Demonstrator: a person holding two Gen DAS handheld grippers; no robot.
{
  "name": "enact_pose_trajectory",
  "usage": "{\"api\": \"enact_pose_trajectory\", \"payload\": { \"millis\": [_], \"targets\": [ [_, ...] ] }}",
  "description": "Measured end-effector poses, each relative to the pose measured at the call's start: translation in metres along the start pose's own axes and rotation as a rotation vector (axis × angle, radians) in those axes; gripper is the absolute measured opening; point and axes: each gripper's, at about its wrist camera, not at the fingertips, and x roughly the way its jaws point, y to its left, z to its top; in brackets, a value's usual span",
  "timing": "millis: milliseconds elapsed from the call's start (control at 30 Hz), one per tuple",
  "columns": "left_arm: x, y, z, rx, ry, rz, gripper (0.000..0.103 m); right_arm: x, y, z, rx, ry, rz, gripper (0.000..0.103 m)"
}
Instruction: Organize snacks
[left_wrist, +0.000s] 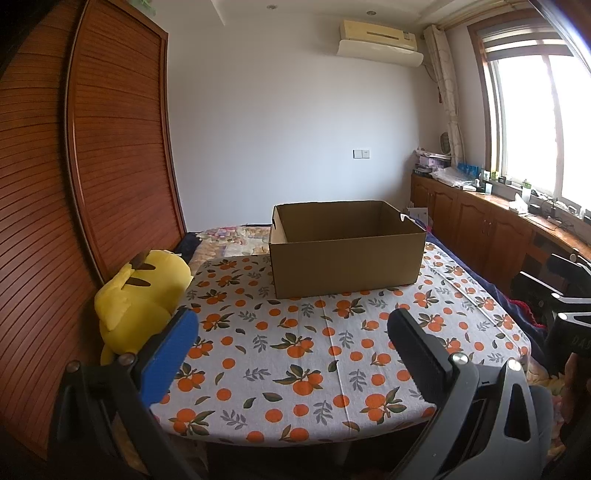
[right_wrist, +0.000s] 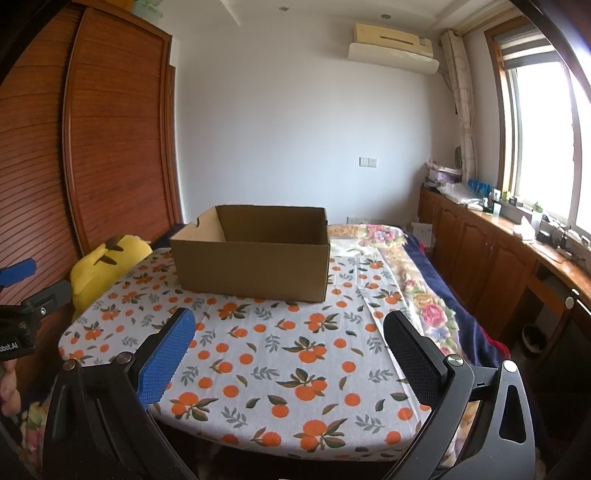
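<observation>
"obotAI" on left gripper (right_wrist: 13, 345) body; "DAS" on right gripper (left_wrist: 574, 341).

Each claw, left claw (left_wrist: 291, 345) and right claw (right_wrist: 288, 345), has black angular arms with silver screws, one blue textured pad (right_wrist: 166, 360) and one black ribbed pad (right_wrist: 413, 360).

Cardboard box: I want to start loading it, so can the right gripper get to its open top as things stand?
Probably yes. The right gripper is open and holds nothing, and only bare tablecloth lies between it and the cardboard box, whose top is open.
</observation>
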Motion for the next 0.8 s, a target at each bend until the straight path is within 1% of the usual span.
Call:
{"api": "enact_pose_trajectory", "payload": {
  "millis": [800],
  "targets": [
    [-0.0050, -0.0004, 0.0018, 0.002, -0.012, 0.009, 0.103, -0.0009, 0.0000, 0.0022, 0.002, -0.005, -0.002, 0.103]
  ]
}}
